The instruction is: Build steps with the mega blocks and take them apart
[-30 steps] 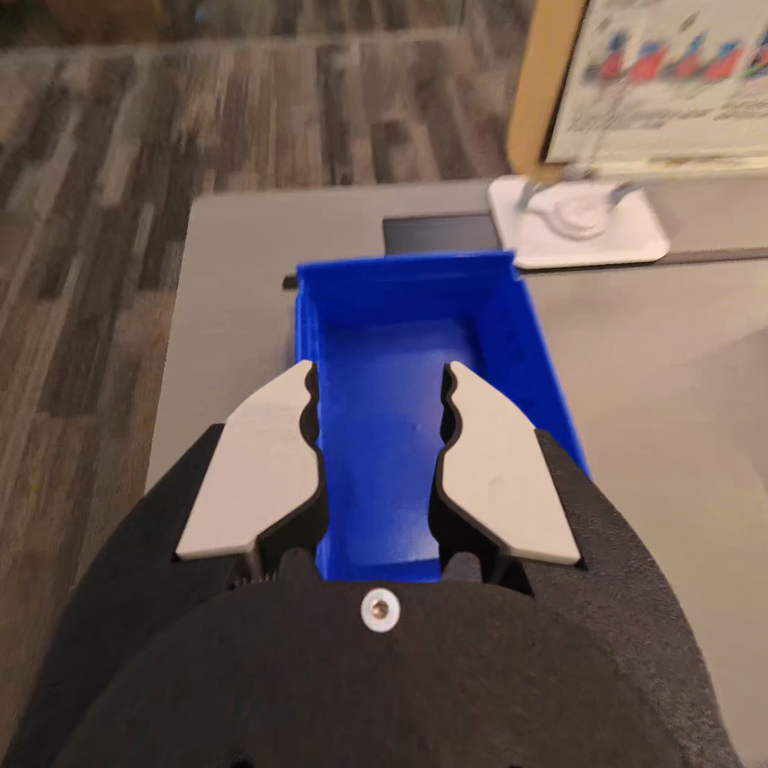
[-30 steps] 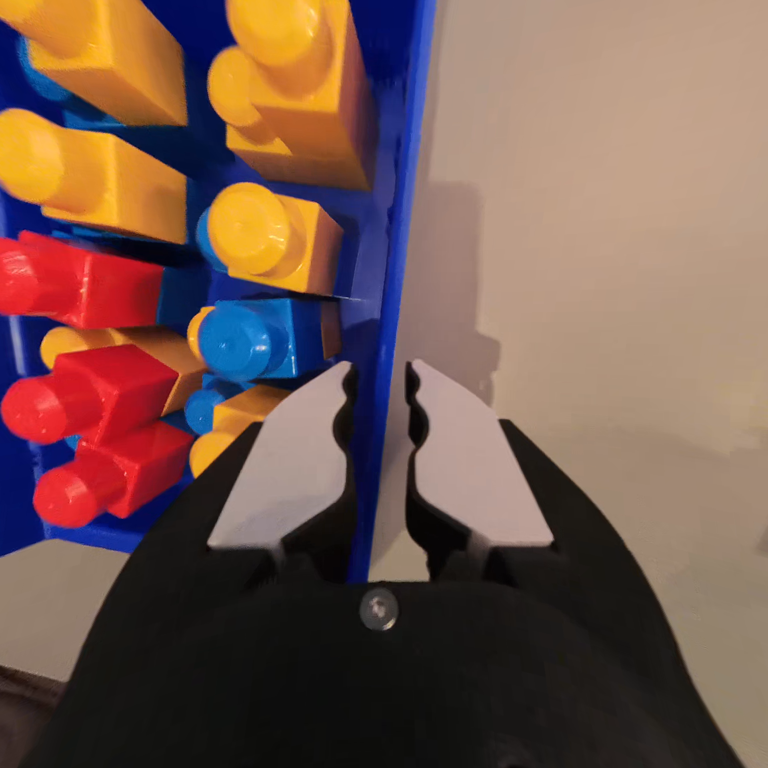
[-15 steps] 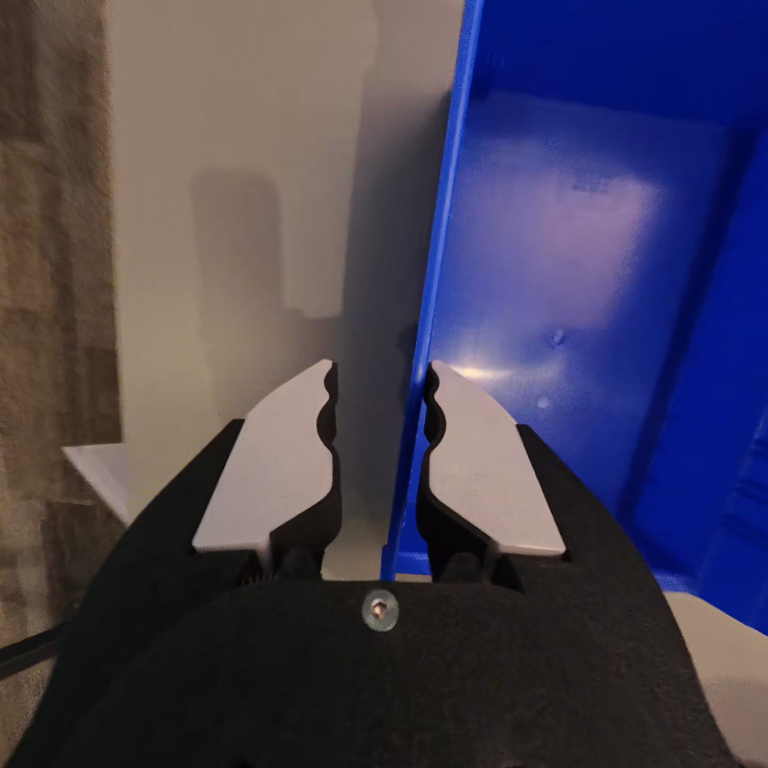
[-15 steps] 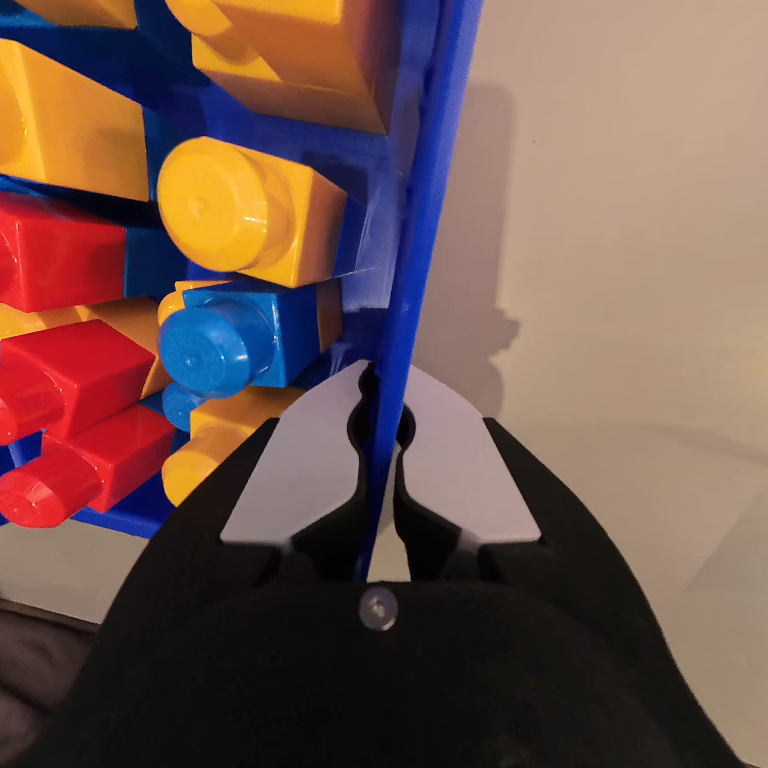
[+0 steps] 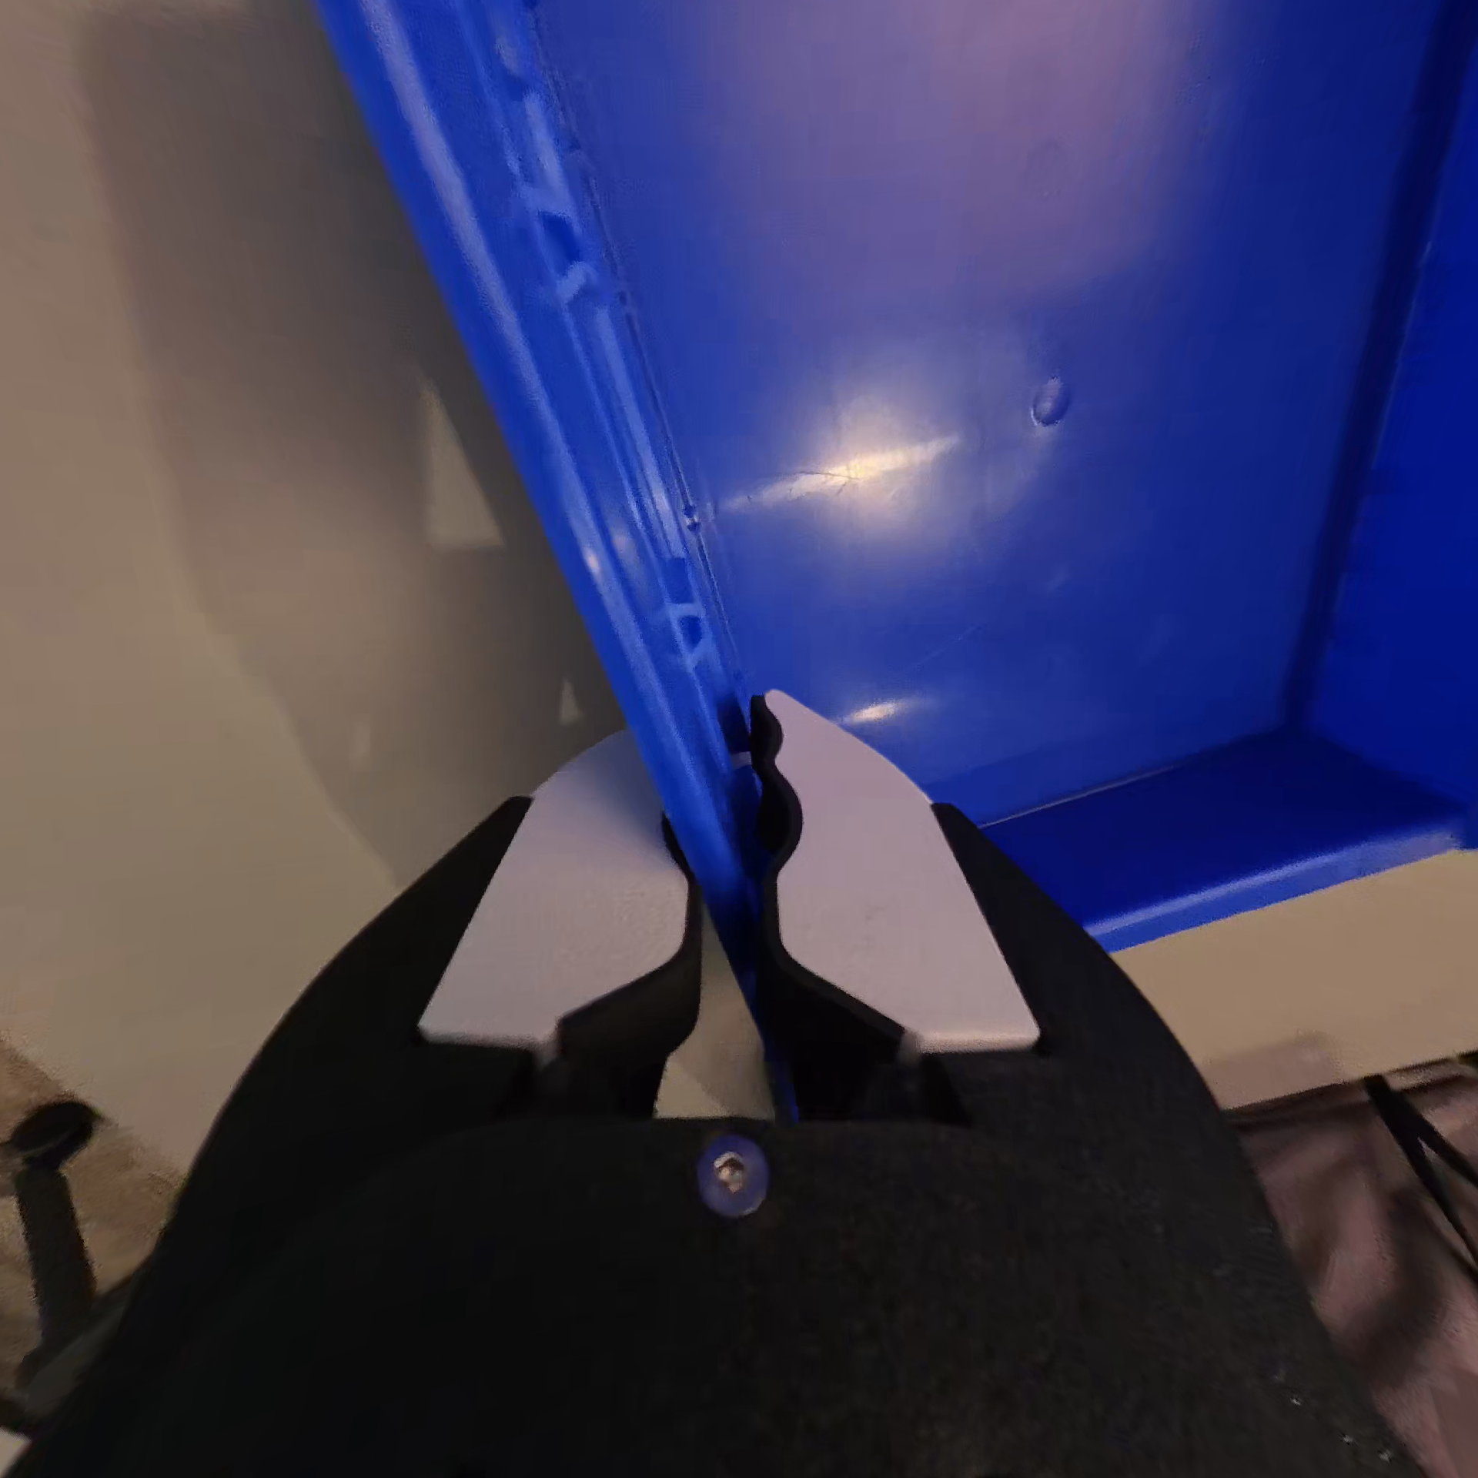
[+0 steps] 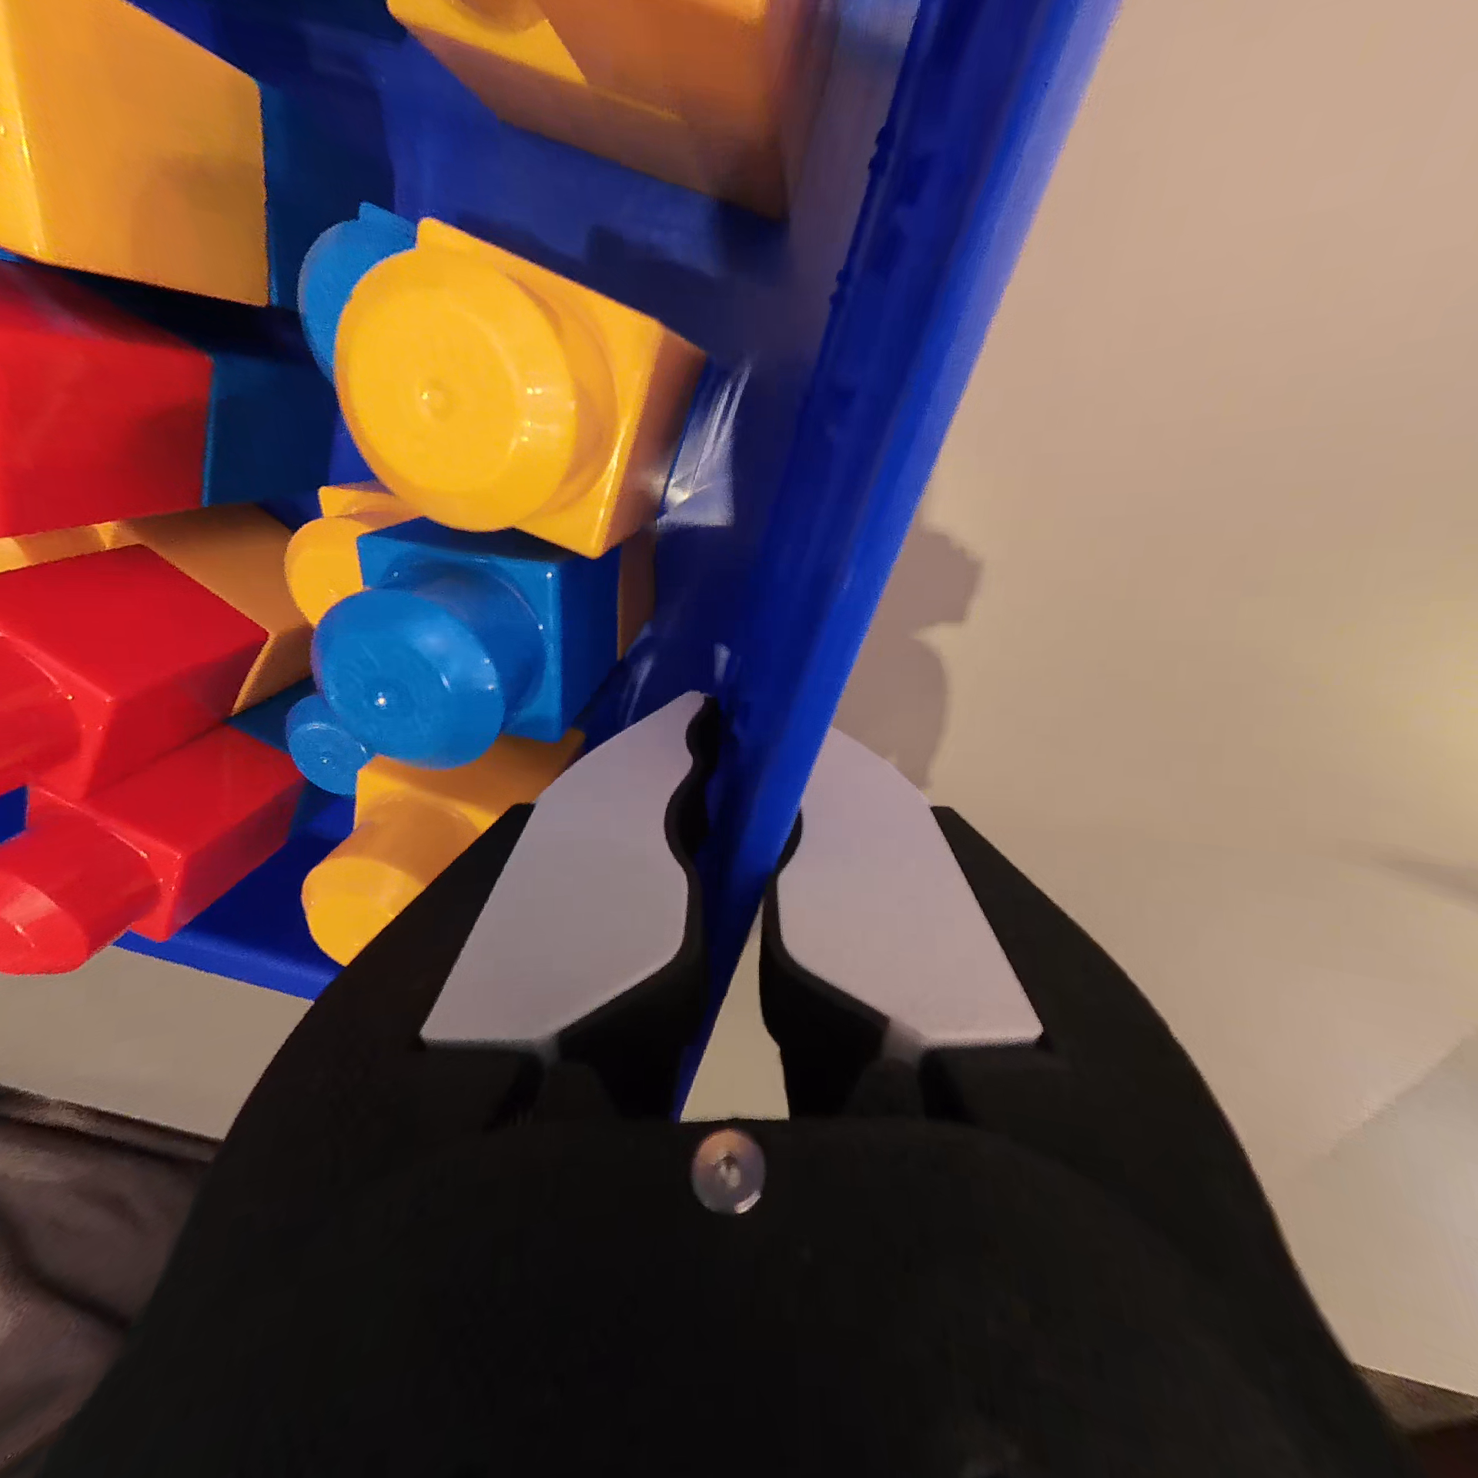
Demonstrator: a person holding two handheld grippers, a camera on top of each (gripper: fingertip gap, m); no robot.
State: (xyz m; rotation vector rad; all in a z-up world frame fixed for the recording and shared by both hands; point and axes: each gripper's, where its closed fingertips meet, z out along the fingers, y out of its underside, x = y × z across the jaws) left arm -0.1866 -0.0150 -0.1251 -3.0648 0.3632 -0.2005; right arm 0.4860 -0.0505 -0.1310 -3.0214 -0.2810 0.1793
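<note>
left gripper [image 5: 712, 768]: clamped on side wall of empty blue bin [image 5: 1000, 360] | right gripper [image 6: 752, 752]: clamped on side wall of second blue bin [image 6: 904, 496] | mega blocks [image 6: 480, 400]: yellow, red, blue, piled inside second bin | both bins on beige table [image 6: 1240, 480]

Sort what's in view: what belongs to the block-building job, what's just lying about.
For the job:
- yellow, red and blue blocks
- blue bin holding them
- empty blue bin
- left tongs and right tongs, each clamped on a bin wall

Lying about:
- black cables
</note>
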